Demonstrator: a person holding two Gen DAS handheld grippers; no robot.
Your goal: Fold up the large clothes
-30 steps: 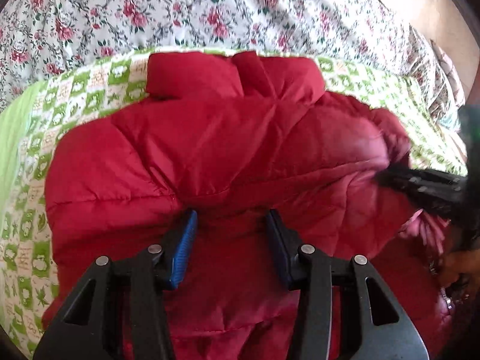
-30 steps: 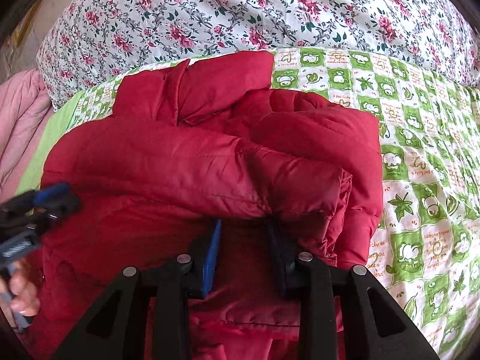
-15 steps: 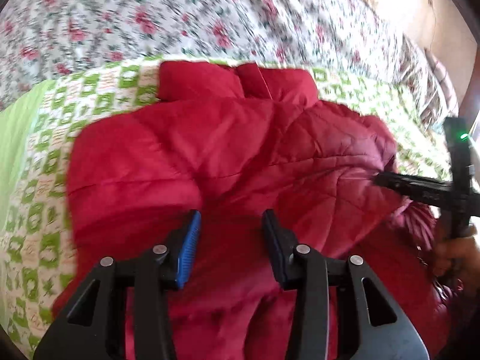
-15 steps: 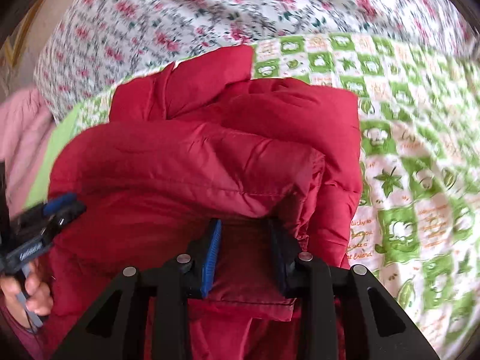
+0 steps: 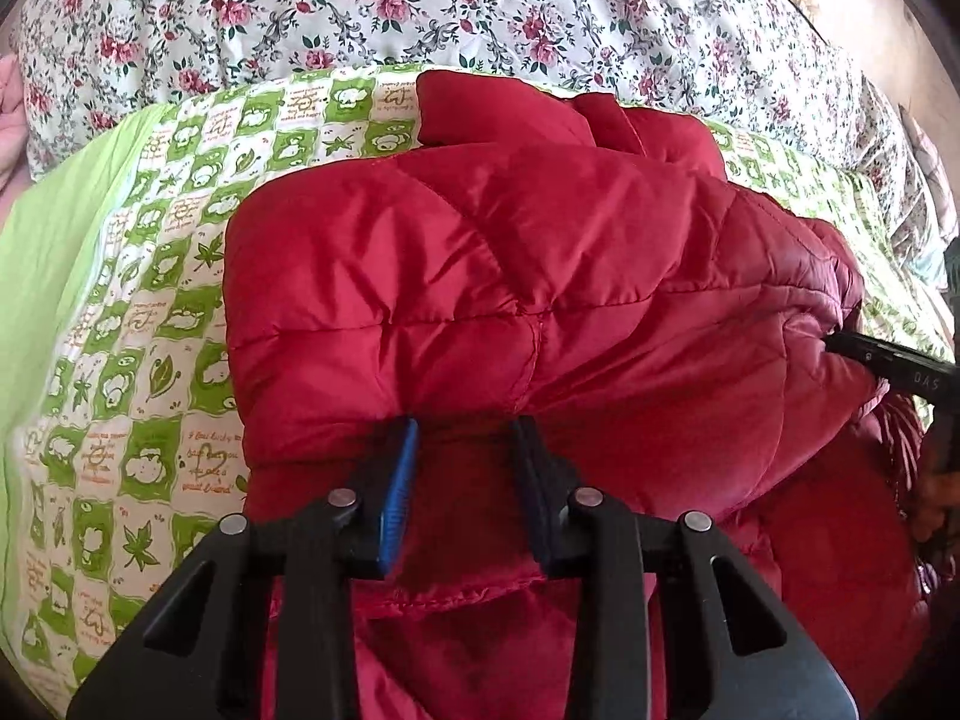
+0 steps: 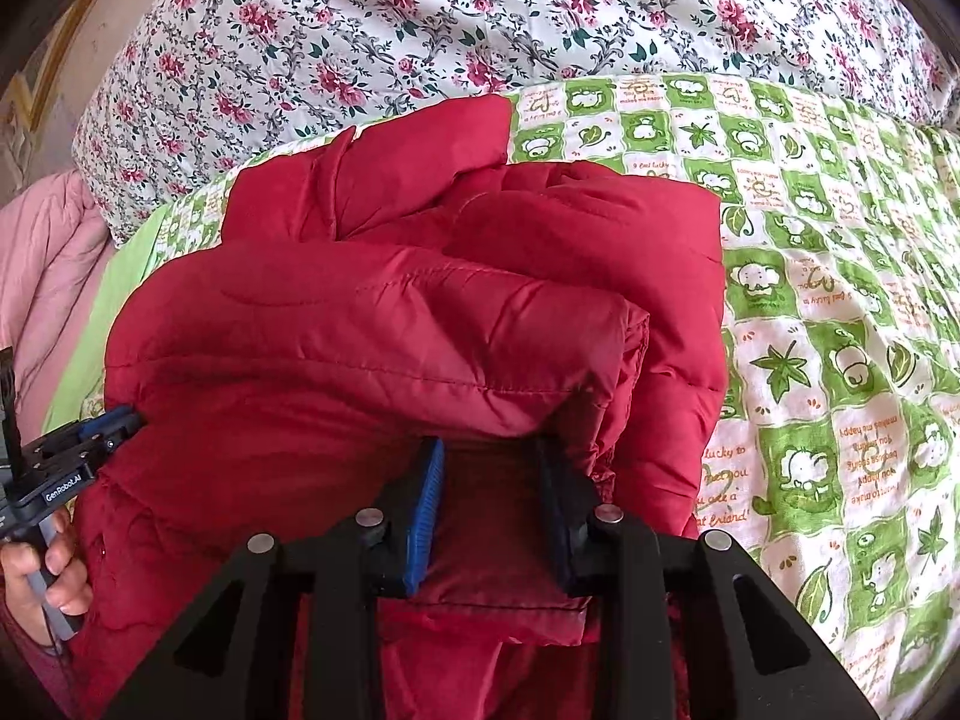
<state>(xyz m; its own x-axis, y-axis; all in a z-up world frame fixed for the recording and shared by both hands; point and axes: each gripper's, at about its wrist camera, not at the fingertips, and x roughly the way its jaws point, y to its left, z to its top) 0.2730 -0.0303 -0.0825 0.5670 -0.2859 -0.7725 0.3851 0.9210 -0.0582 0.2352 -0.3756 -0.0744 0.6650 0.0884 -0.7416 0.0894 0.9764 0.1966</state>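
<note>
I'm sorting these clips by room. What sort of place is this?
Most likely a bedroom: the red puffer jacket lies on a bed spread with a green checked sheet, beside a floral quilt.

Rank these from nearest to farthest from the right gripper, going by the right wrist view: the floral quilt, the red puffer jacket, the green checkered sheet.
1. red puffer jacket: right at the right gripper, its fabric lying between the fingers.
2. green checkered sheet: beneath the jacket, spreading out to the right.
3. floral quilt: across the top of the view, beyond both.
</note>
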